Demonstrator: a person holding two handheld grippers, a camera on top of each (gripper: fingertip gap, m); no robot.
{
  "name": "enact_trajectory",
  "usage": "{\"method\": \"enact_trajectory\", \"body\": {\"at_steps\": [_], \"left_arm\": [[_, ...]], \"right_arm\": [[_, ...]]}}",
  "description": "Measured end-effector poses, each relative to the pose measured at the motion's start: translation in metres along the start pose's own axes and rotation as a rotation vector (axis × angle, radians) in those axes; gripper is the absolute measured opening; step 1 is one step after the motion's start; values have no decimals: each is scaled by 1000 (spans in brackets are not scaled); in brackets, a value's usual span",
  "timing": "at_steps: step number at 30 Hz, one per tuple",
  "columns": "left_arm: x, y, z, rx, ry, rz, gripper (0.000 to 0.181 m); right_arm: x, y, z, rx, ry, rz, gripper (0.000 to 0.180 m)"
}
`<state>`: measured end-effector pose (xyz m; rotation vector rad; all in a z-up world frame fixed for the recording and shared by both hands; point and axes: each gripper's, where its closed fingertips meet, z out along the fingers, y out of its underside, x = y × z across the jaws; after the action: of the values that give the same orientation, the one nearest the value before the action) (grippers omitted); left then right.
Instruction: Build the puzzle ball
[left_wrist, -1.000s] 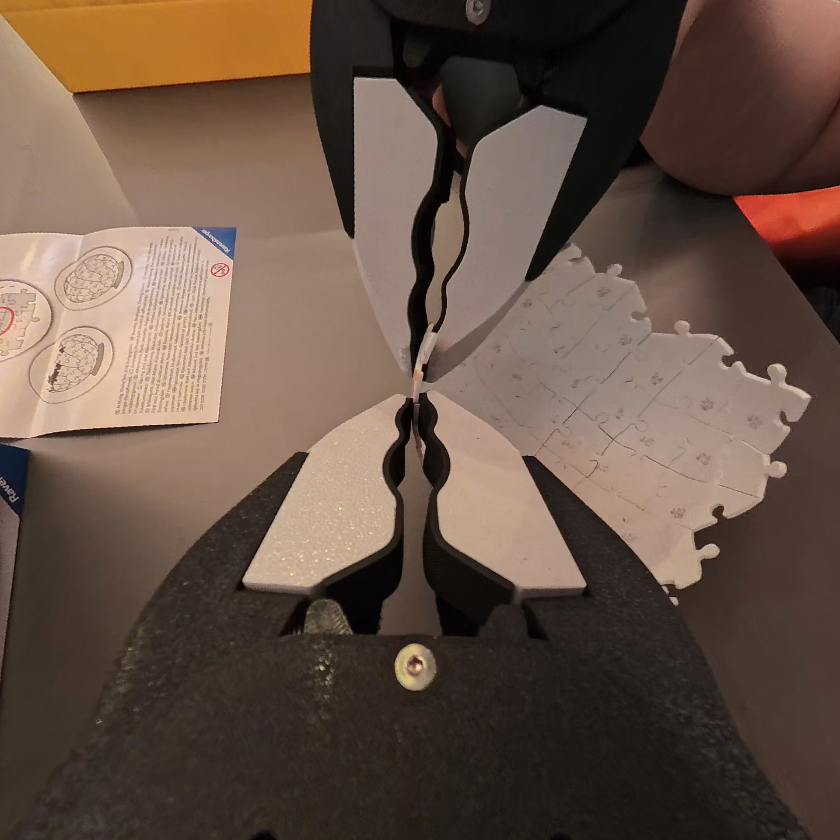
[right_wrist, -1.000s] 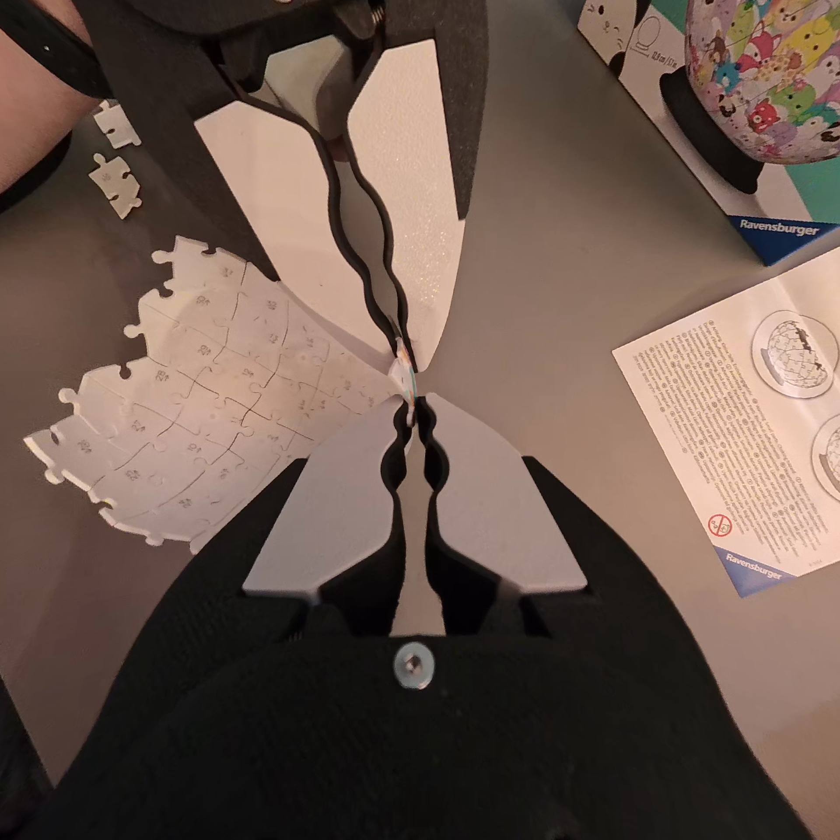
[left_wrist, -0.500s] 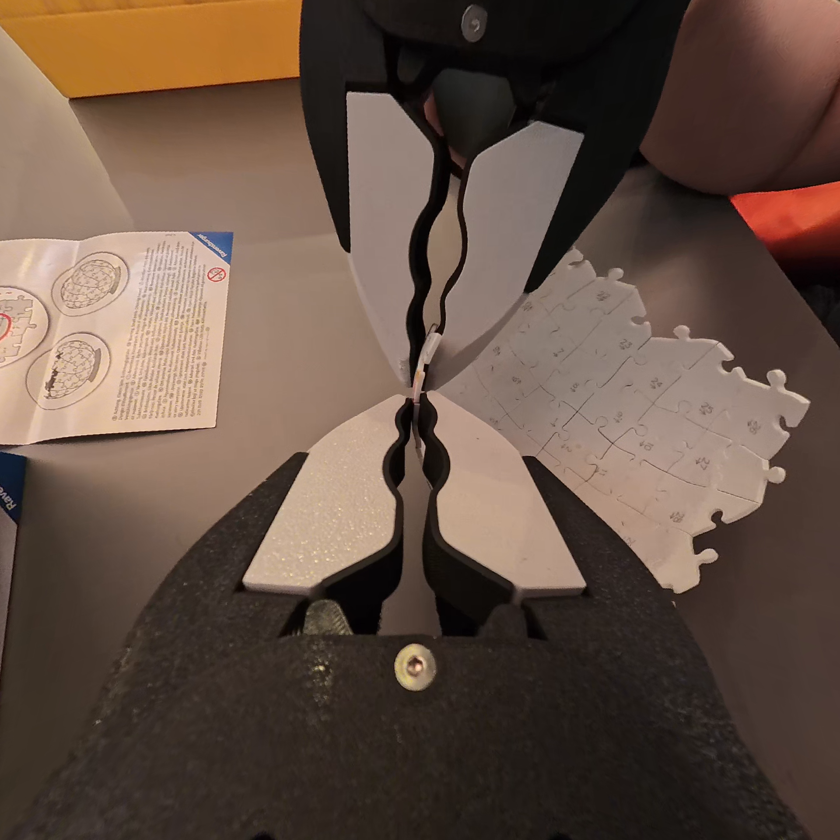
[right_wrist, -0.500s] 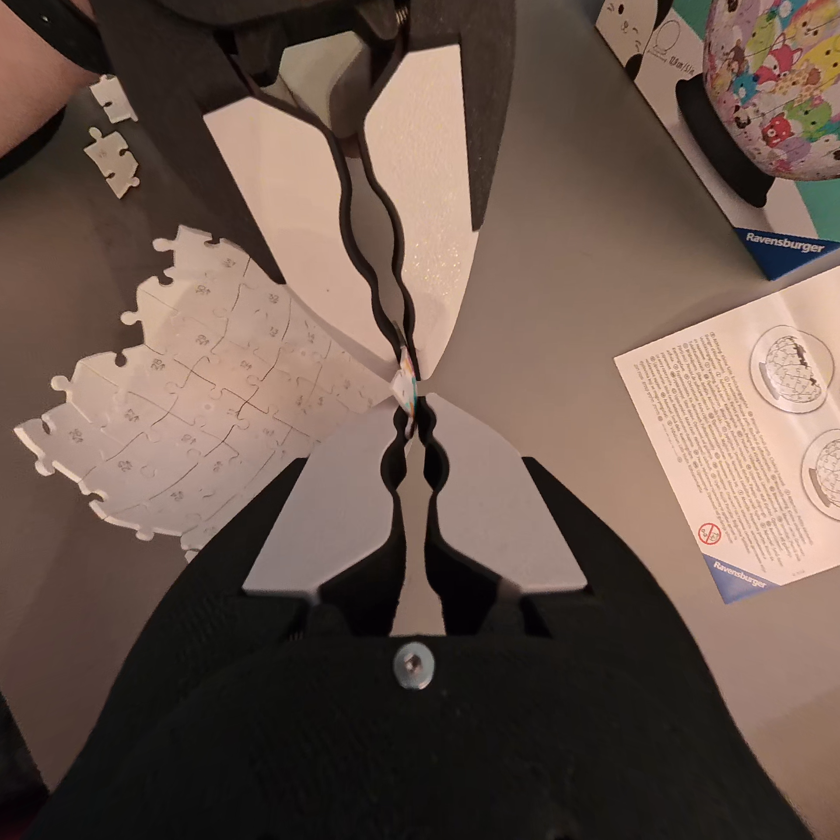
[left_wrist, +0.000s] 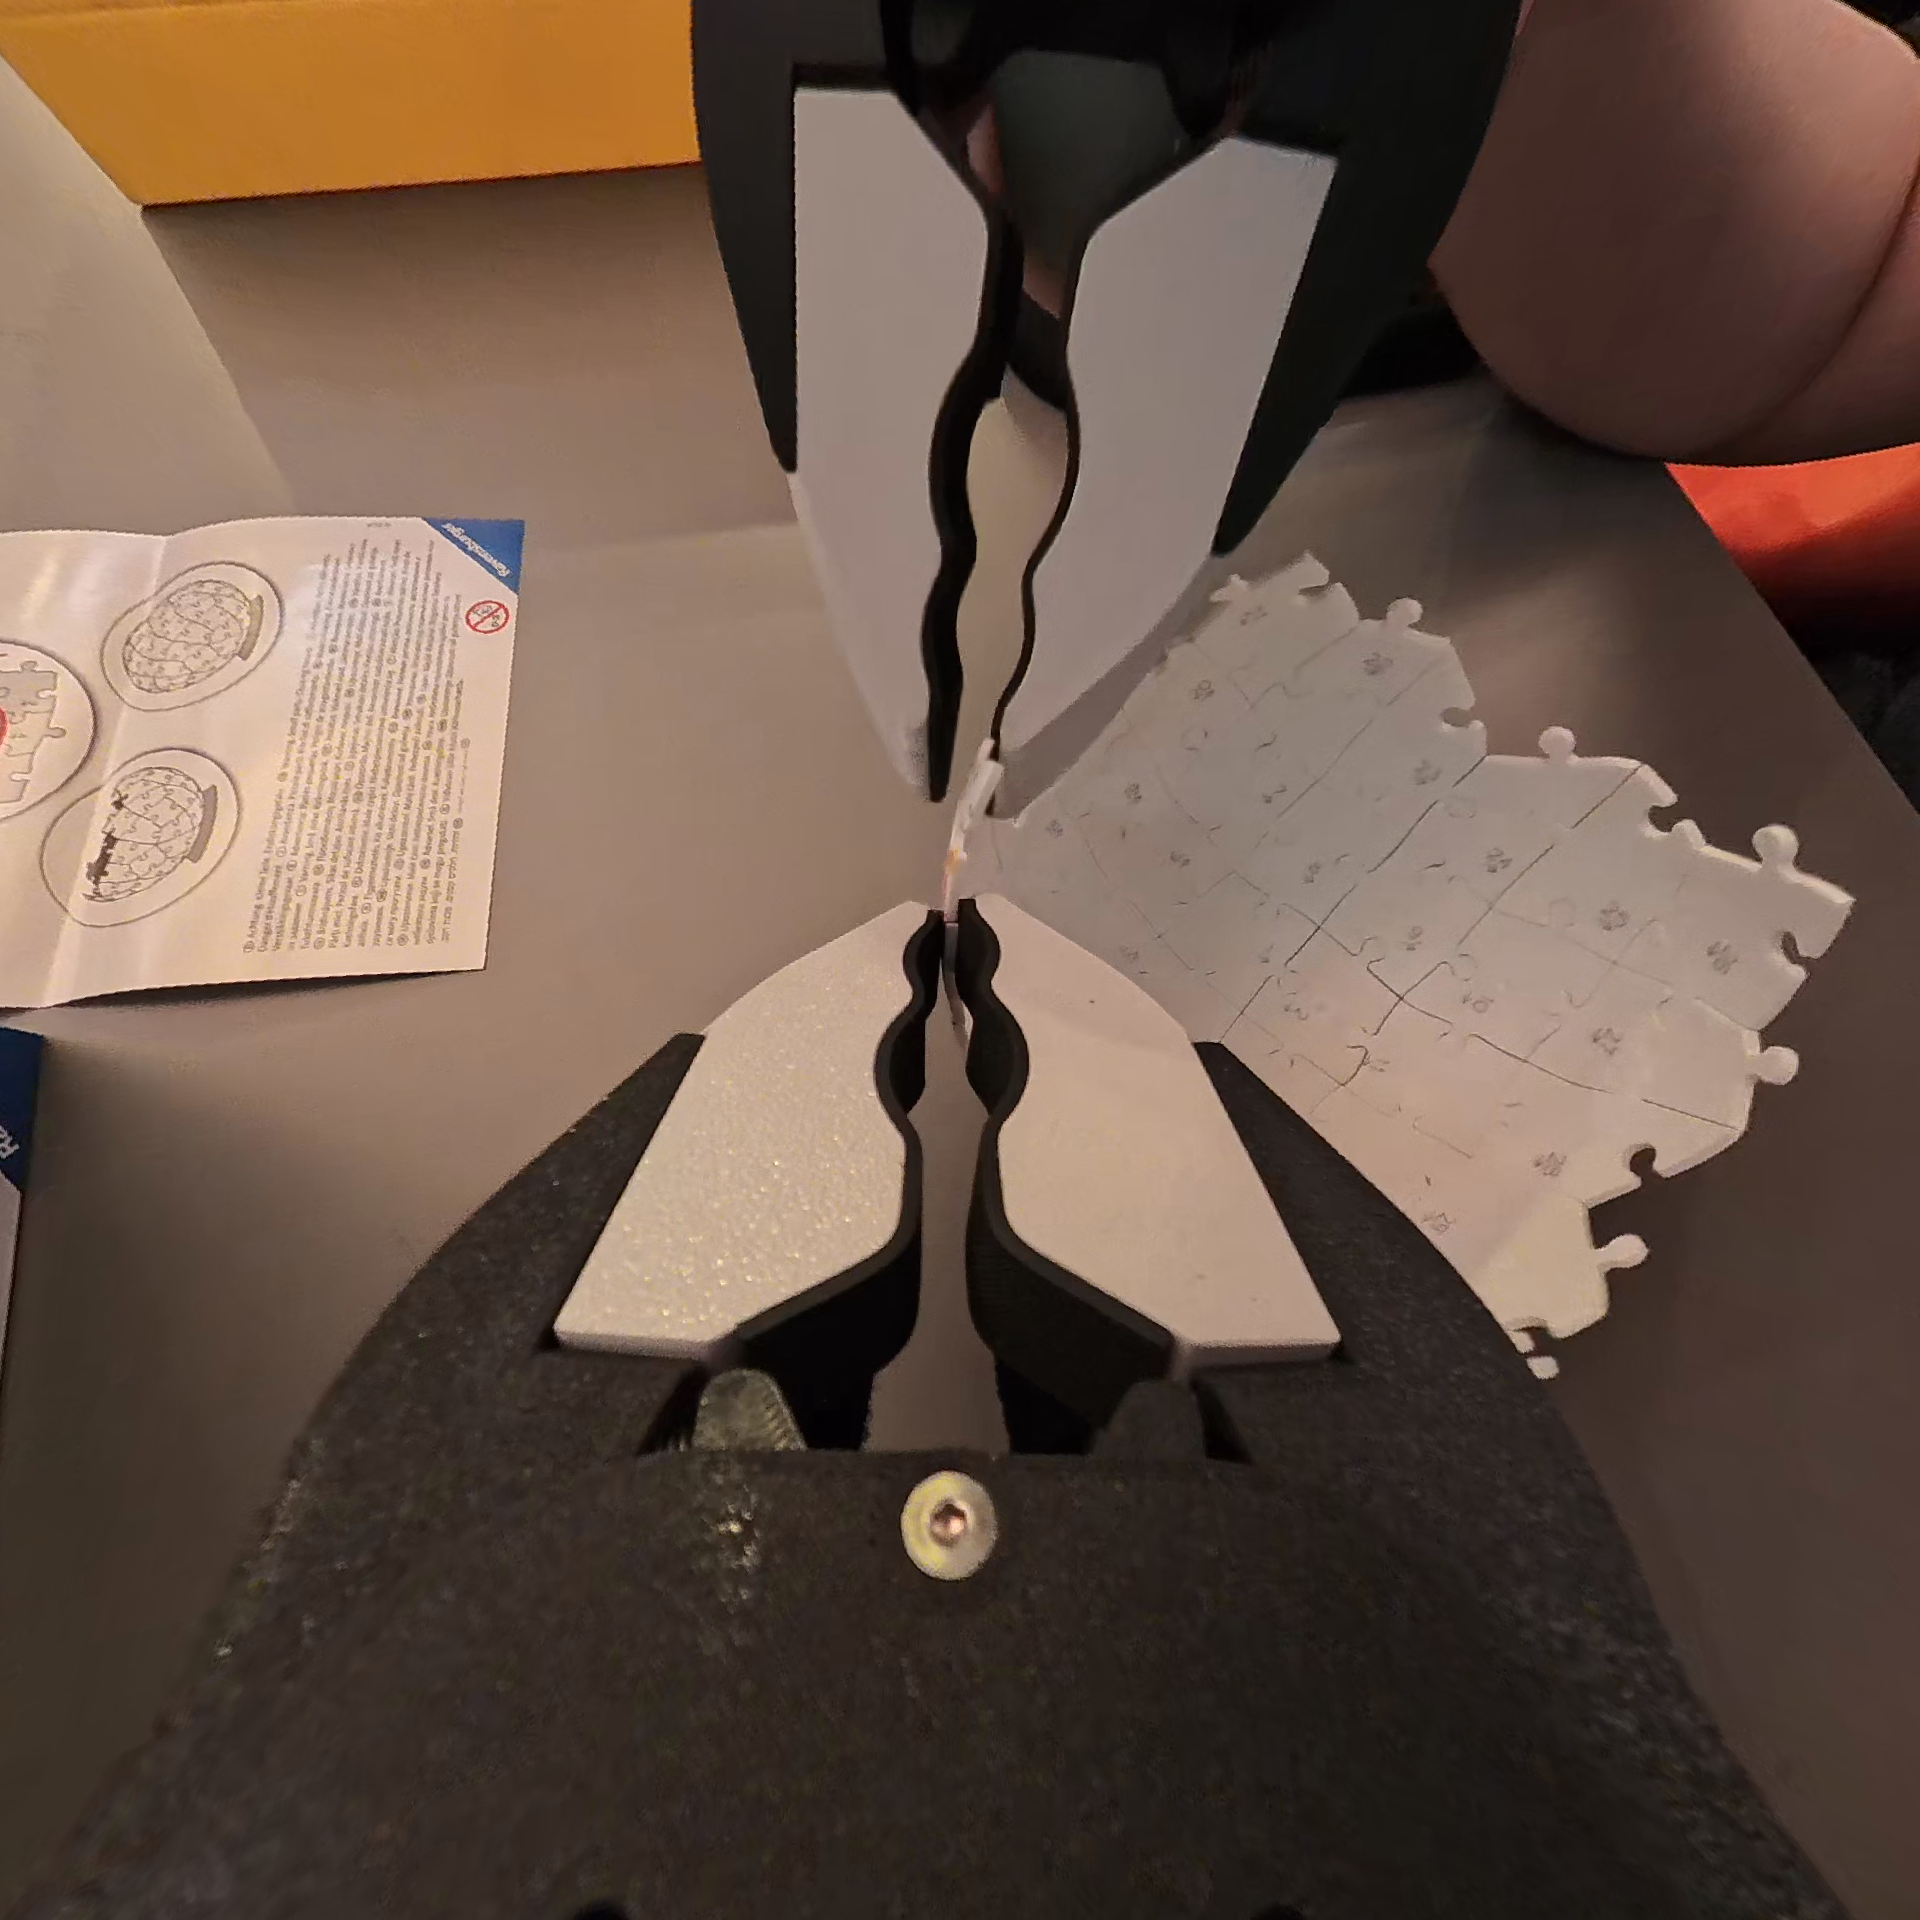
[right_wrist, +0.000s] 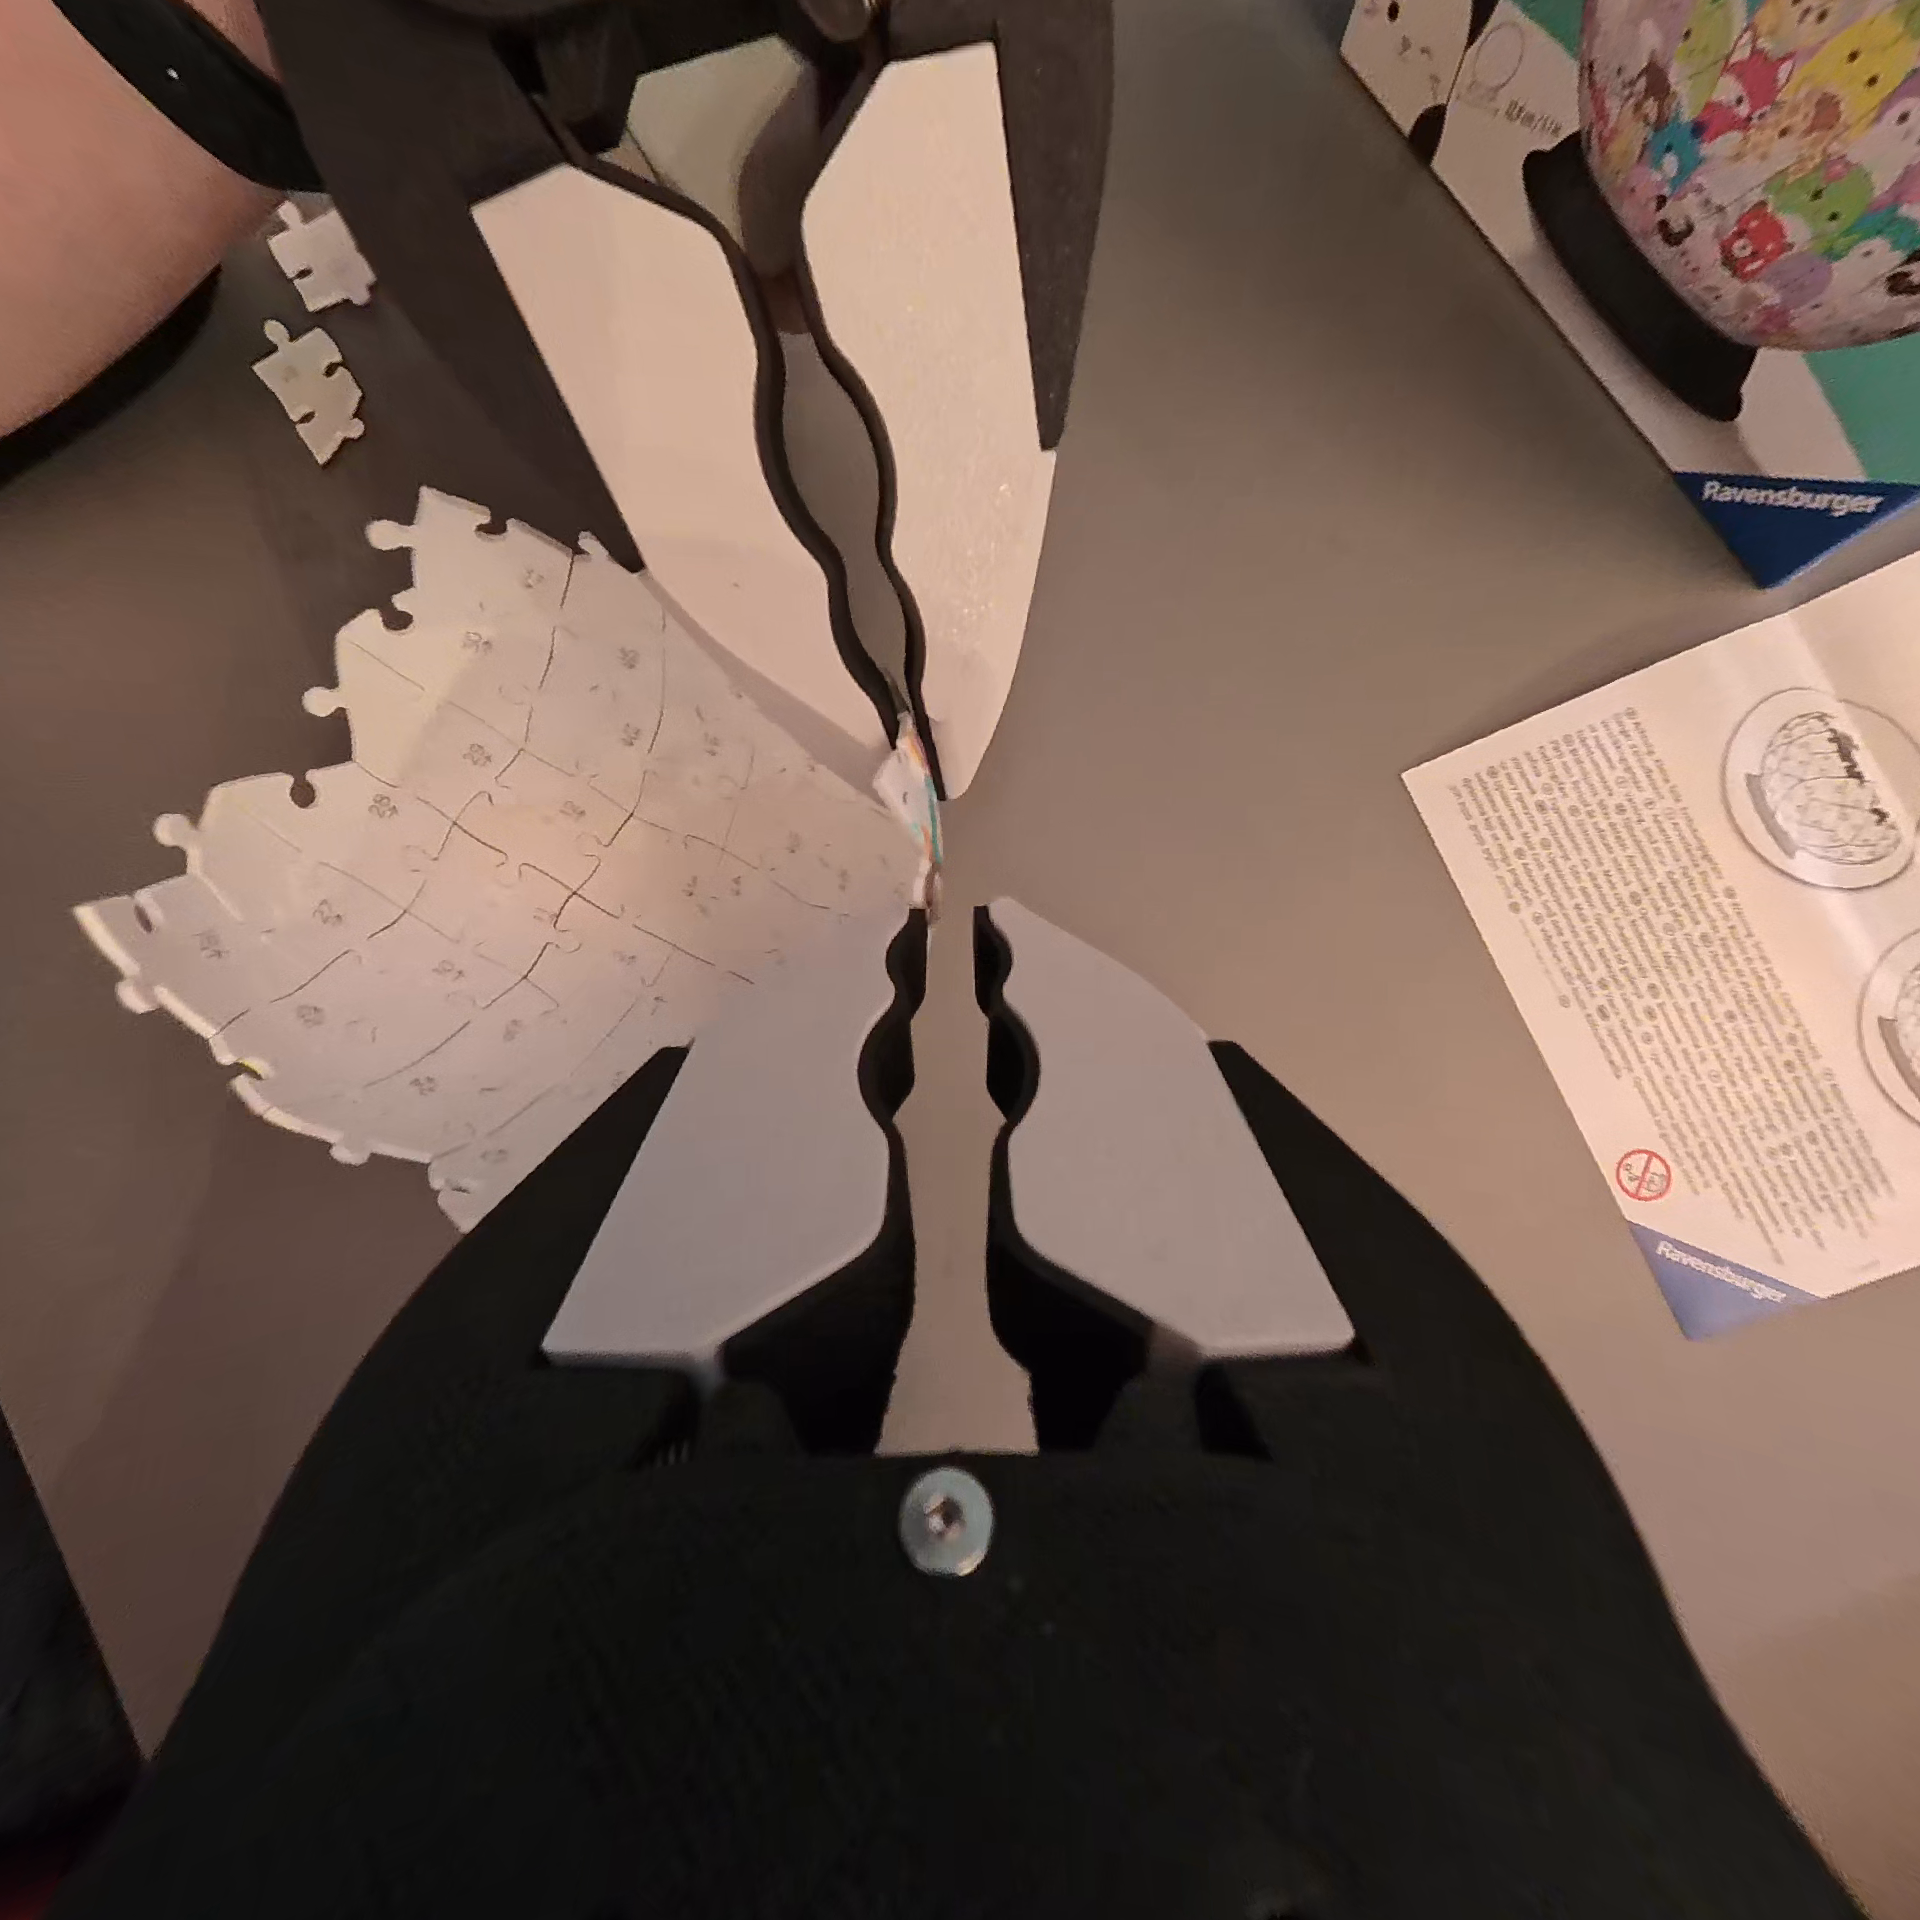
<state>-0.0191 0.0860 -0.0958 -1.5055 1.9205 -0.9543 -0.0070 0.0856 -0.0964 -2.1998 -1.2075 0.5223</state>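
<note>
Left hand-held gripper (left_wrist: 948, 914): jaws closed on the rim of the assembled puzzle section (left_wrist: 1403, 935), a curved white sheet of joined pieces with its numbered backs showing. Section is held edge-on between the two tools and fans out to one side over the desk (left_wrist: 623, 623).

Right hand-held gripper (right_wrist: 948, 920): jaws parted by a narrow gap, with the section's rim just at the tip of one finger; no grip seen.

Two loose pieces (right_wrist: 312, 395) lie apart from the section. Folded leaflet (right_wrist: 1714, 987) lies flat near the puzzle box (right_wrist: 1766, 499).
</note>
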Motion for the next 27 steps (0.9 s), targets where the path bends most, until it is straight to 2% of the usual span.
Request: {"method": "enact_trajectory", "body": {"at_steps": [5, 8, 11, 13, 20, 21, 23, 27], "left_arm": [[-1, 0, 0, 1, -3, -5, 2], [-1, 0, 0, 0, -5, -2, 2], [-1, 0, 0, 2, -3, -5, 2], [-2, 1, 0, -1, -9, -3, 2], [-2, 1, 0, -3, -8, -6, 2], [-1, 2, -1, -11, -4, -9, 3], [0, 7, -4, -39, 1, -25, 20], [-5, 2, -14, -20, -37, -34, 18]], "right_arm": [[-2, 0, 2, 11, -28, 19, 5], [0, 0, 2, 13, -17, 37, 15], [0, -1, 2, 17, -15, 46, 16], [-1, -3, 3, 25, -19, 39, 5], [0, -3, 3, 5, 6, 45, 3], [0, -3, 3, 8, 7, 44, 3], [0, -3, 3, 10, 10, 37, 3], [-1, -3, 3, 8, 28, 14, 3]]}}
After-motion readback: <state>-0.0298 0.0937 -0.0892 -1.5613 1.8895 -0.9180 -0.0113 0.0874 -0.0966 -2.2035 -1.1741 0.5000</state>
